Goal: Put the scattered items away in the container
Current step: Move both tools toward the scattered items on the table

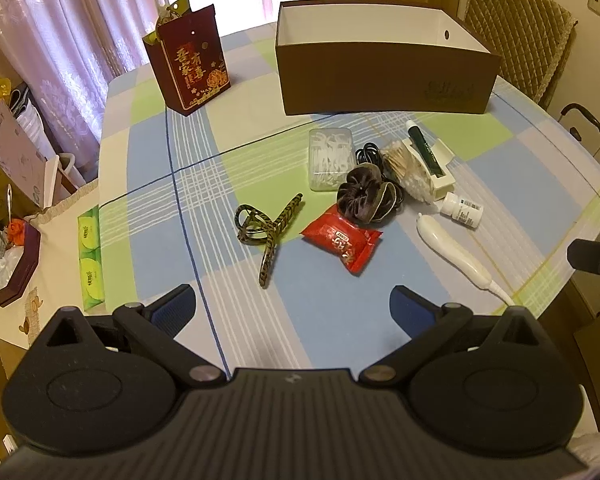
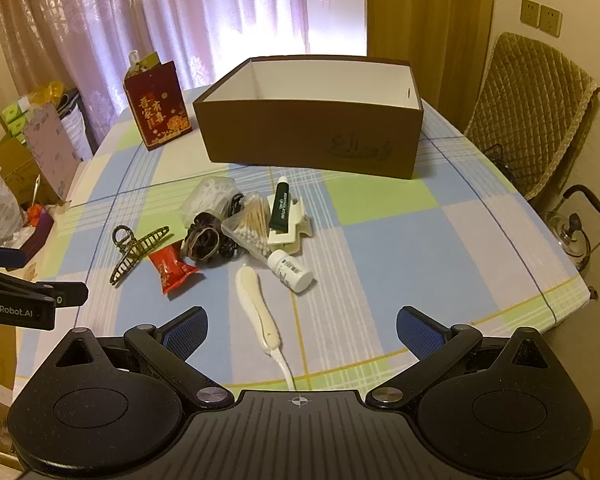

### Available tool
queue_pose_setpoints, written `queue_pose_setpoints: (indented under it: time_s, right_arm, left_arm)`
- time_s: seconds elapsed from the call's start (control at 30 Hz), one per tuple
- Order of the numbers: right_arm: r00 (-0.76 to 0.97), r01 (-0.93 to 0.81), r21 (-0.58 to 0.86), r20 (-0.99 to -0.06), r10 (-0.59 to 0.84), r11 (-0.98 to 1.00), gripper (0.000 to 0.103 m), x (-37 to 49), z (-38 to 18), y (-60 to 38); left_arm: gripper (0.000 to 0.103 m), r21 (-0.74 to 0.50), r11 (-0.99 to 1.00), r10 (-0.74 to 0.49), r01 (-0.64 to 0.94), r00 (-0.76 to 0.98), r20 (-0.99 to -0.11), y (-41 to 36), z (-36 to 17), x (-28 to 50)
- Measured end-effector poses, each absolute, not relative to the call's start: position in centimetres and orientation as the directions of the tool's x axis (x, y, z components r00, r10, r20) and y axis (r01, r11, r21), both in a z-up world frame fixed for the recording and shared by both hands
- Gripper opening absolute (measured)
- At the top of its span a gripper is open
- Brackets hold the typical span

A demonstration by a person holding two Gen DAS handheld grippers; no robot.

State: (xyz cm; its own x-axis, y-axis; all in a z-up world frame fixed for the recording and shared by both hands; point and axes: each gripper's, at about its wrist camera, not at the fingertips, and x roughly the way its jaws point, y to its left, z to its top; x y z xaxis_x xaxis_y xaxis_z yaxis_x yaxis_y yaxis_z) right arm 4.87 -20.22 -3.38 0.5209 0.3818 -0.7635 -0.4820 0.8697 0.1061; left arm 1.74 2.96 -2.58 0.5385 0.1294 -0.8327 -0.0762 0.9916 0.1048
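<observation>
Your right gripper (image 2: 300, 330) hovers over the checked counter (image 2: 420, 264) with its jaws spread wide and nothing between them. Just ahead of the jaws, slightly left, lies the white comb (image 2: 256, 308); the pill bottle (image 2: 291, 270) sits beyond it. Further ahead stands the brown box (image 2: 312, 140), open-topped. The hair claw (image 2: 134, 246) and red packet (image 2: 170, 270) lie ahead-left.

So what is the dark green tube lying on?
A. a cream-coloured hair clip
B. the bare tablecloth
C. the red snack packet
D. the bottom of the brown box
A: the green tube rests on top of the cream hair clip, in the pile in front of the brown box and apart from the red snack packet.
</observation>
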Motion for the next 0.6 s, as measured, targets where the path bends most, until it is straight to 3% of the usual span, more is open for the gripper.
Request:
queue_pose_setpoints:
  time_s: [0.6]
  right_arm:
    - [0.394, -0.58, 0.225, -0.764, 0.512, 0.783, 0.103, 7.8, -8.4, -20.0]
  left_arm:
    - [0.102, 0.07, 0.995, 0.098, -0.074, 0.507, -0.857, 4.8, -5.4, 3.5]
